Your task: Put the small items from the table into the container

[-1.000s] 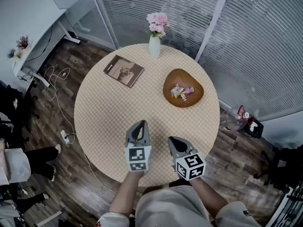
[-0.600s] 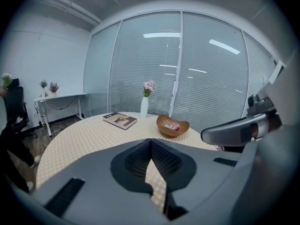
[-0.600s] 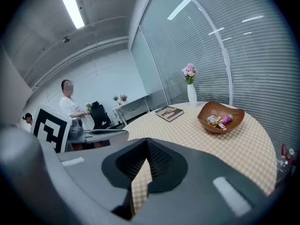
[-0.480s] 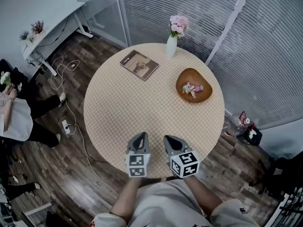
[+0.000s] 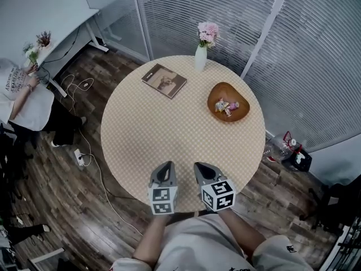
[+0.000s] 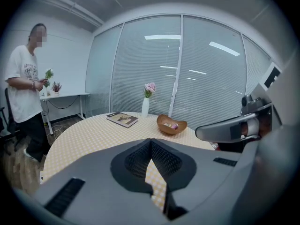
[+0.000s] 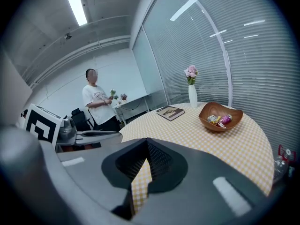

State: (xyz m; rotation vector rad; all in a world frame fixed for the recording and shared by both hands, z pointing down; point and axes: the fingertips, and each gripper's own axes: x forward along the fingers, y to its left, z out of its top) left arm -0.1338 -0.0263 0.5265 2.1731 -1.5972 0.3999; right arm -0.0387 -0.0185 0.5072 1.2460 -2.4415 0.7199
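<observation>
Where the near edge of the round checked table (image 5: 169,134) lies, two grippers hover side by side.

- Left gripper (image 5: 166,166): jaws fully together, nothing held.
- Right gripper (image 5: 201,166): jaws fully together, nothing held.
- Wooden bowl (image 5: 225,90): far right of the table, well apart from both grippers, with small wrapped items (image 5: 228,106) inside.
- Book (image 5: 164,80): far left.
- White vase (image 5: 200,58) with pink flowers: far edge, between book and bowl.
</observation>
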